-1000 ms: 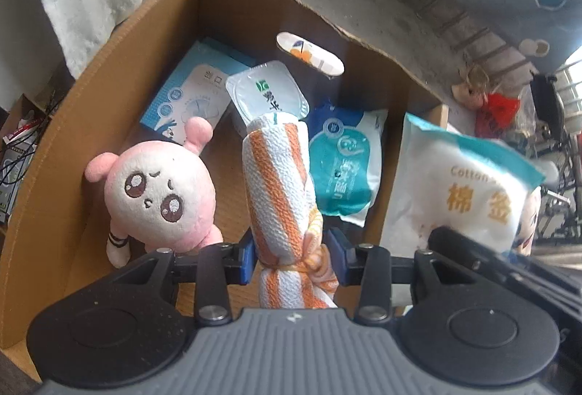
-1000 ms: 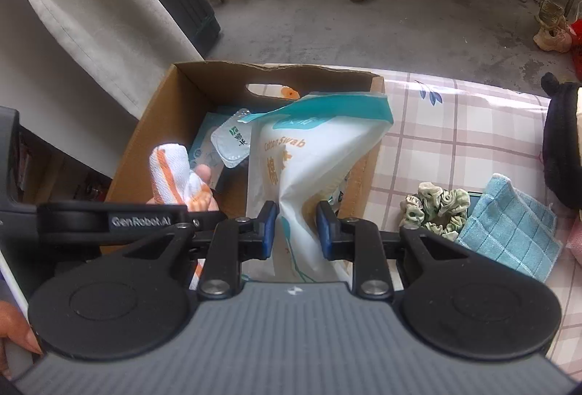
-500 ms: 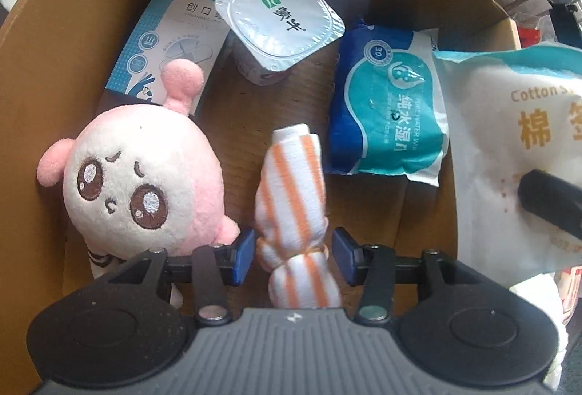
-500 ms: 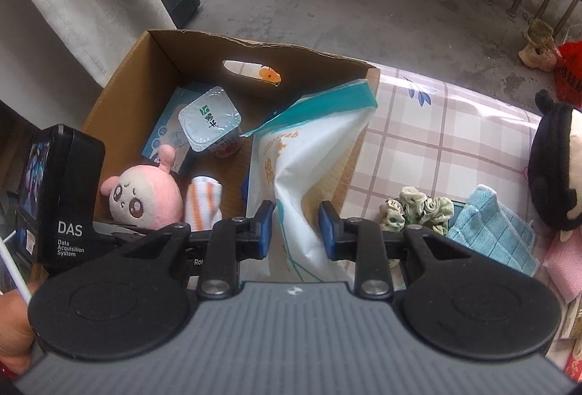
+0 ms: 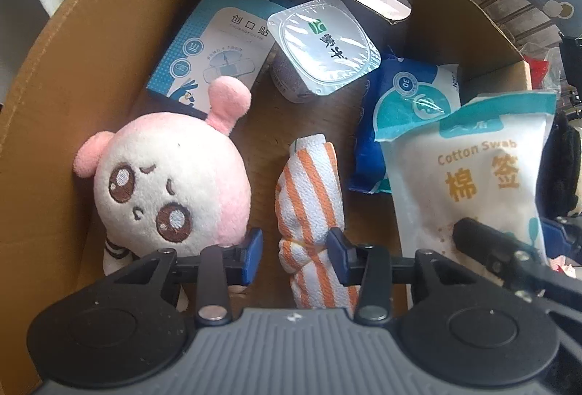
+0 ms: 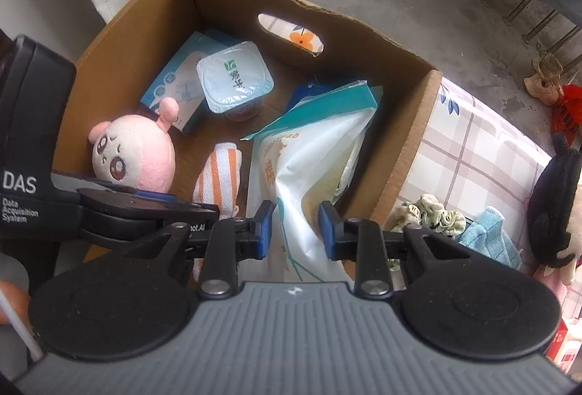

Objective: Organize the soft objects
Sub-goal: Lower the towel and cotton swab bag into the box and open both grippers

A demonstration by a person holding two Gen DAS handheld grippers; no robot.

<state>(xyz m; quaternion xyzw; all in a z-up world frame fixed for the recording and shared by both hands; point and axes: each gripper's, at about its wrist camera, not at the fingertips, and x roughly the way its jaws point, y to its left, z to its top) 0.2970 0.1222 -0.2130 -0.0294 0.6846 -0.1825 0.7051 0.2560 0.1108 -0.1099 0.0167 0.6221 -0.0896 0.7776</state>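
- Now, compared with a second ago, both loads have come down inside the cardboard box [image 5: 91, 67].
- Striped towel roll [image 5: 309, 191] lies on the box floor beside the pink plush [image 5: 171, 184].
- Left gripper [image 5: 294, 249]: jaws closing, roll between them, one pad clear of it.
- Right gripper [image 6: 294, 227] pinches the cotton swab bag [image 6: 309, 162], which stands by the box's near-right wall.
- Judgement: the towel is placed and the bag awaits release.
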